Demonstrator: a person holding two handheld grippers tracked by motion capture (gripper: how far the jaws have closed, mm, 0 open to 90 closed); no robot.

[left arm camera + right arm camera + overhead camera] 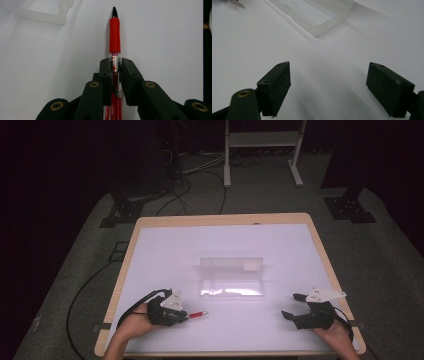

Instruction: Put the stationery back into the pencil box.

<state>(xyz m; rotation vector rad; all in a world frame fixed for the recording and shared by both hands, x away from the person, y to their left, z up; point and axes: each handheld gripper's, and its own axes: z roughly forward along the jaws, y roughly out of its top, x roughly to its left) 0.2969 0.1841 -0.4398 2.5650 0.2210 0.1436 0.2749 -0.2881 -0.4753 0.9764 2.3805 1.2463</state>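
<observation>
**Now: red pen clamped on your left, open box mid-table, right jaws wide**

Over at your left, your left hand (131, 326) holds the left gripper (181, 316) low over the white table (165, 250), near the front edge. Its jaws are closed tight on a red pen (114, 37), pinching the clear part of the barrel just behind the red grip. In the left gripper view the pen runs straight out ahead of the jaws, black tip foremost; in the high view it points toward the middle of the table.

Moving right, a clear plastic box (231, 279) lies open at the table's centre, its lid standing up along the far side and the shallow tray lying flat on the near side. The pen tip sits near the box's front left corner but apart from it.

Further right, your right hand (334, 335) holds the right gripper (294, 306) near the front right of the table. Its jaws are spread wide with nothing between them, just bare table surface. In the right gripper view the box shows ahead and to the upper left, well apart from the jaws.
</observation>
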